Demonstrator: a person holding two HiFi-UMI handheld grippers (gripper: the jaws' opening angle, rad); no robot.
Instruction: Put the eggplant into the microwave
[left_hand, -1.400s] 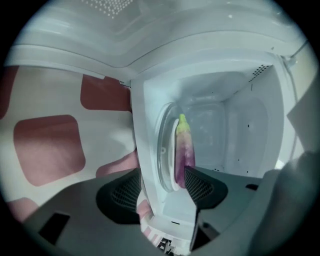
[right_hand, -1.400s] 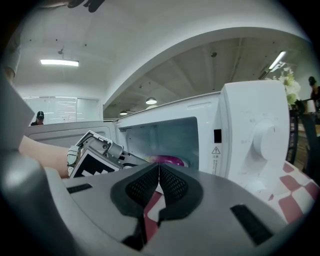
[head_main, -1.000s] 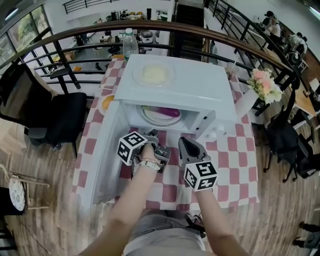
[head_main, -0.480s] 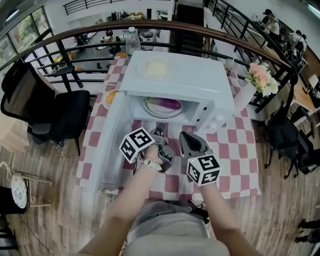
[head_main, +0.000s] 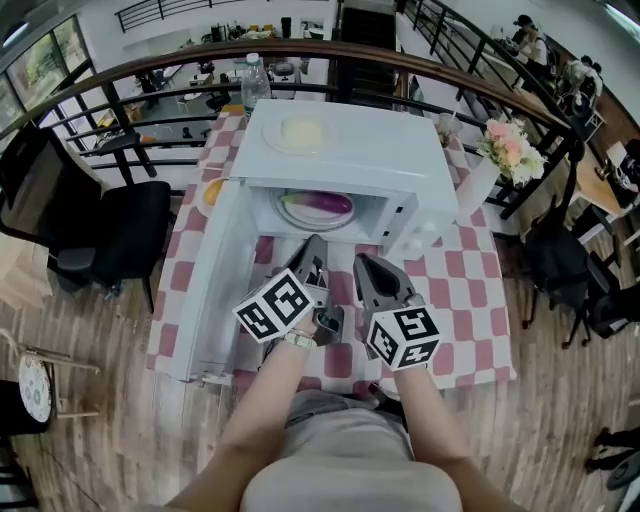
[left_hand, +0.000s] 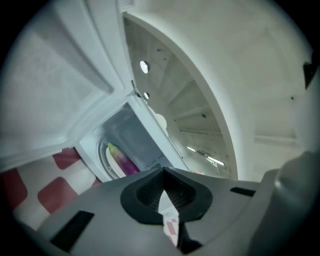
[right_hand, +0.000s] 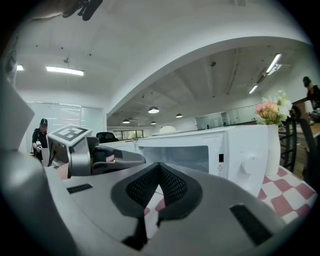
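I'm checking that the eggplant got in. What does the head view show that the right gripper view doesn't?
Head view only: the eggplant on a plate inside the microwave, and a bottle behind it. Right gripper view only: ceiling lights. Both: the microwave, the flowers and the left gripper.

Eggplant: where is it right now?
Head view, upper centre: the eggplant lies on the white plate inside the open microwave, whose door is swung left.
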